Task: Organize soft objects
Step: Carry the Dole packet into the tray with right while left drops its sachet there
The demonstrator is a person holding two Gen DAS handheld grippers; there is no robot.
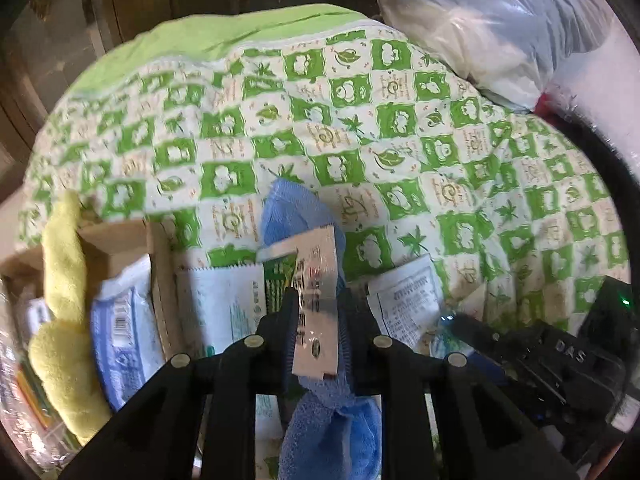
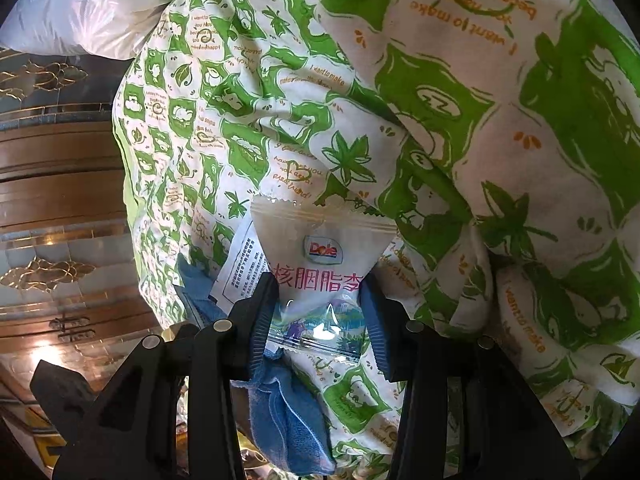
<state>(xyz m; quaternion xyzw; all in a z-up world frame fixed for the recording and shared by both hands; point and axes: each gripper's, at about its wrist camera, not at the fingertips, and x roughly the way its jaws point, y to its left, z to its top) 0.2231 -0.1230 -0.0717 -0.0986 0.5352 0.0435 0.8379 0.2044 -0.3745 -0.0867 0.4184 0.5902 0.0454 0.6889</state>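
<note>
Silver sachet (image 1: 316, 304) (long axis upright) in left hand-held gripper (image 1: 318, 320).

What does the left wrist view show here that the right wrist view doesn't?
Only the left wrist view: a cardboard box with a yellow cloth draped over it, and the left tool with a silver sachet between its fingers. Only the right wrist view: the right tool gripping a Dole snack packet, and a wooden cabinet. Both: the green-patterned quilt and a blue cloth.

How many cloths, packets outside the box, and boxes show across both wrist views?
Cloths: 2 (yellow cloth, blue cloth)
Packets: 4 (silver packet, white-green packet, white printed packet, Dole packet)
Boxes: 1 (cardboard box)
Total: 7
</note>
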